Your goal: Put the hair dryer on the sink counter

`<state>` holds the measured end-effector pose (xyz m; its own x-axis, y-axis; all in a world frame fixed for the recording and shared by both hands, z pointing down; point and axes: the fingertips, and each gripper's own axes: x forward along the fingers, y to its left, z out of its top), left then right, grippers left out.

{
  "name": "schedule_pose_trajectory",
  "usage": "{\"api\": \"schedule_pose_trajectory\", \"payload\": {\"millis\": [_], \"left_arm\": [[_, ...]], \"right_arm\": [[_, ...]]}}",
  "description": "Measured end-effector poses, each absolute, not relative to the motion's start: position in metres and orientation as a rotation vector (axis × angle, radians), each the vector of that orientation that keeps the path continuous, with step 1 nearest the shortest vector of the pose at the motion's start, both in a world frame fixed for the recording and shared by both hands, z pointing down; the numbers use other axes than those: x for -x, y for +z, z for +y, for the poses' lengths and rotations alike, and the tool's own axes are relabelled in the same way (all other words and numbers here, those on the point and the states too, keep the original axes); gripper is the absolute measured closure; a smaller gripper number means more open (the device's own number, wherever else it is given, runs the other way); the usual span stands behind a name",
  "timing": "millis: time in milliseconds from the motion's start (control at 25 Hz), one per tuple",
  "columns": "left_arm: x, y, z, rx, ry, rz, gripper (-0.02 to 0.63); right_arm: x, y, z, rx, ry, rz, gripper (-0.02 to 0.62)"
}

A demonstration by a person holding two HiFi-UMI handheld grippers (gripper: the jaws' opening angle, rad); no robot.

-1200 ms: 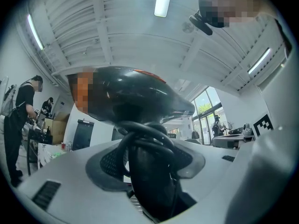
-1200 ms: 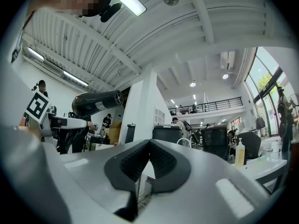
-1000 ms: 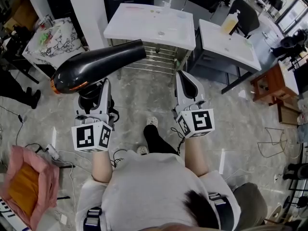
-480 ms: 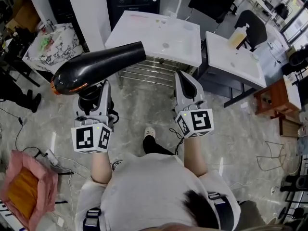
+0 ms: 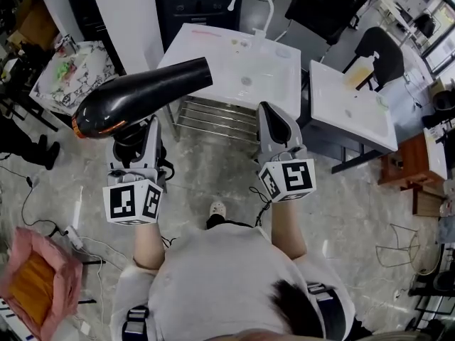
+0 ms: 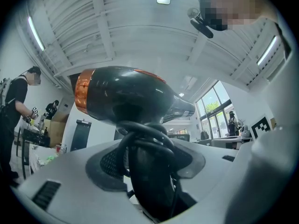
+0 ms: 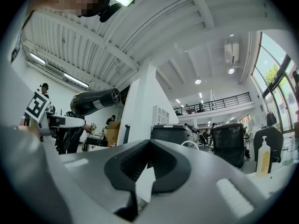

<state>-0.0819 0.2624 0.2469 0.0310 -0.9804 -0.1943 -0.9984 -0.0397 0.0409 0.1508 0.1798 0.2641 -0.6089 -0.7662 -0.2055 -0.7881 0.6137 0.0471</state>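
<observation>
Transport is your stage: your left claw point(image 5: 135, 137) is clamped on the cord-wrapped handle of the hair dryer point(image 5: 138, 96), which hangs in the air over the floor, short of the sink tabletop point(image 5: 213, 55). Your right claw point(image 5: 274, 123) is closed and empty. Reaching the tabletop, setting down and releasing remain.

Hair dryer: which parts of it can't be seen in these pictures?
- Lower end of the handle: in the left gripper view it sinks between the left claw's jaws; in the head view the hair dryer's barrel covers it.
- Plug: the cord coils round the handle; its end shows in no view.
- Inside the nozzle: too small in the right gripper view.
</observation>
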Motion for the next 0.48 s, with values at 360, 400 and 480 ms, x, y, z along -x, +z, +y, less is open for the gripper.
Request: {"api": "schedule_pose_trajectory", "payload": {"millis": [360,400,480], "left_arm": [[0.074,0.252,0.198,2.146,0.265,2.118,0.354],[0.073,0.253,0.193,2.146,0.257,2.122,0.354],[0.073,0.255,0.184,2.144,0.248,2.128,0.355]], "right_arm": [[-0.161,0.273,0.112,1.282,0.182,2.669,0.584],[-0.161,0.274,0.106,1.279,0.179,2.67,0.584],[-0.159,0.276,0.096,1.269,0.169,2.672,0.584]]}}
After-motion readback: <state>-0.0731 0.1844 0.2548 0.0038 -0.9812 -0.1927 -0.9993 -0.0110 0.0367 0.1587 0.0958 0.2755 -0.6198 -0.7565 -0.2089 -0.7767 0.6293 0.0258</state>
